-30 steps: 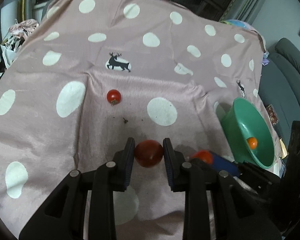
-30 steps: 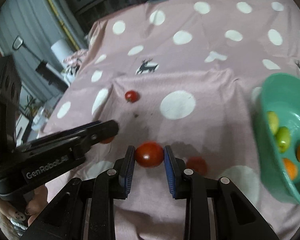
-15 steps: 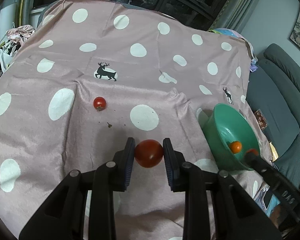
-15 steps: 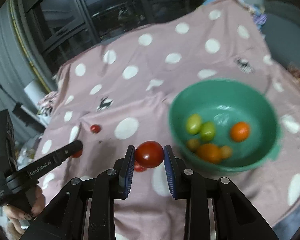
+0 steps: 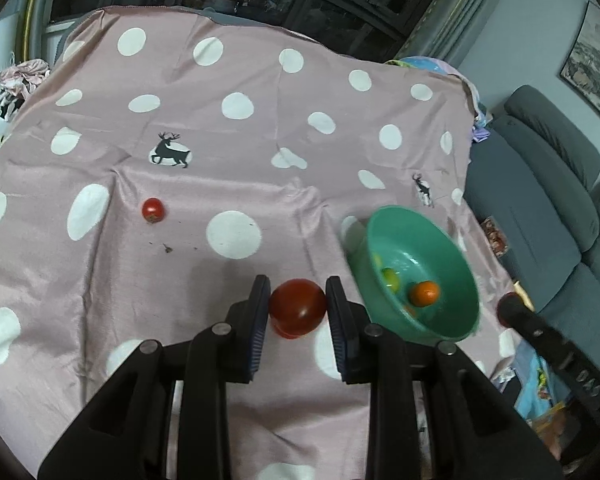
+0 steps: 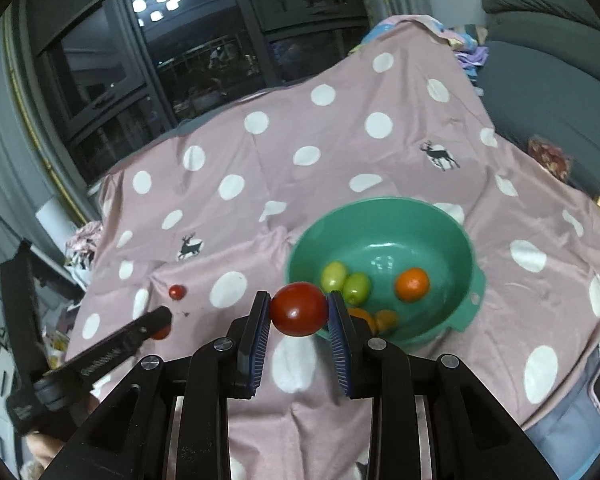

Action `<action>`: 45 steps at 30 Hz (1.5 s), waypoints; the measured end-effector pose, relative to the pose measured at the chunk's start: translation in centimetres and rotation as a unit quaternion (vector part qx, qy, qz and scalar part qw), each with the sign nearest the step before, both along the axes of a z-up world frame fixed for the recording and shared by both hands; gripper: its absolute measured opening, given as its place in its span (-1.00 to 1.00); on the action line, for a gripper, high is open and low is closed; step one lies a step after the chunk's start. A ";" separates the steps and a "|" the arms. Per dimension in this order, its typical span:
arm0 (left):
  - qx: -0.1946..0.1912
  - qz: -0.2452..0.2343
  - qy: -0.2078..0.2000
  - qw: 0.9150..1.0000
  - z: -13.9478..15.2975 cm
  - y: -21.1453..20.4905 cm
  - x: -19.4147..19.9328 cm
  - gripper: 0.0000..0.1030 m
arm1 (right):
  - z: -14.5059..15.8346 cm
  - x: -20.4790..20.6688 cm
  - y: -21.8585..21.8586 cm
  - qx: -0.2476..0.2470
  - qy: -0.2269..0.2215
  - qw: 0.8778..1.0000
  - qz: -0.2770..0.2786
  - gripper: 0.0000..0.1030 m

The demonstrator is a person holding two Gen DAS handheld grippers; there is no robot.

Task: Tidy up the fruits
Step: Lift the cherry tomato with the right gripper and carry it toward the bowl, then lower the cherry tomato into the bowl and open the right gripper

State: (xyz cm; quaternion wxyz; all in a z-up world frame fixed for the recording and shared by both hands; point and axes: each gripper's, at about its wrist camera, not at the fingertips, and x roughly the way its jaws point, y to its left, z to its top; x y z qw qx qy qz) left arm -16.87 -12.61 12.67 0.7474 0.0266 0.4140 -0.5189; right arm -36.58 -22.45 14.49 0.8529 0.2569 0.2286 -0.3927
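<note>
1. The bench point(image 5: 260, 420), under a pink spotted cloth point(image 6: 340, 152) with deer prints, carries everything; a grey sofa point(image 5: 540, 208) stands at the right.
2. The green bowl point(image 6: 456, 240) sits on the right of the bench and already holds two green fruits, an orange one point(image 6: 412, 284) and some smaller orange pieces.
3. The right gripper point(image 6: 299, 312) has its fingers clenched on a red tomato point(image 6: 299, 309), carried in the air near the bowl's near-left rim.
4. The left gripper point(image 5: 298, 308) is likewise clenched on its own tomato point(image 5: 298, 306), above the cloth, left of the bowl.
5. A small tomato point(image 5: 153, 209) lies alone on the cloth, far left, well apart from the bowl.
6. Risks, as I judge them: a round, smooth tomato may slip from the narrow pads or bruise if squeezed; released short of the rim, it would roll off the sloping cloth; both grippers converging on the bowl could collide.
7. Writing: white lettering on the left gripper's side point(image 6: 104, 358) is too blurred to read.
</note>
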 end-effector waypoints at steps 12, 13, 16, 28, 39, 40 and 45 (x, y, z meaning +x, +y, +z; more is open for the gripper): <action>-0.021 -0.037 -0.031 0.999 3.0 -3.3 -3.3 -0.46 | 1.1 -2.1 -3.0 -0.002 -0.026 0.999 -0.042 -0.40; -0.023 -0.042 -0.029 0.998 3.1 -3.9 -3.5 -0.46 | 1.2 -2.2 -3.7 0.004 -0.032 0.999 -0.043 -0.40; -0.030 -0.058 -0.029 0.997 3.3 -5.9 -4.4 -0.46 | 1.4 -2.4 -5.1 0.003 -0.025 0.998 -0.051 -0.40; -0.004 -0.111 -0.031 0.993 0.7 -13.7 -6.3 -0.45 | 0.3 -2.3 -11.2 0.012 -0.036 0.996 -0.080 -0.40; 0.045 -0.137 -0.010 0.990 -3.5 -16.8 -6.3 -0.45 | -4.4 -1.6 -14.0 0.083 -0.020 0.993 -0.083 -0.40; 0.048 -0.139 -0.010 0.989 -3.6 -16.9 -6.3 -0.45 | -4.7 -1.6 -14.2 0.093 -0.022 0.992 -0.082 -0.40; 0.063 -0.146 -0.017 0.987 -4.0 -17.2 -6.7 -0.45 | -5.3 -1.8 -14.6 0.093 0.010 0.990 -0.107 -0.40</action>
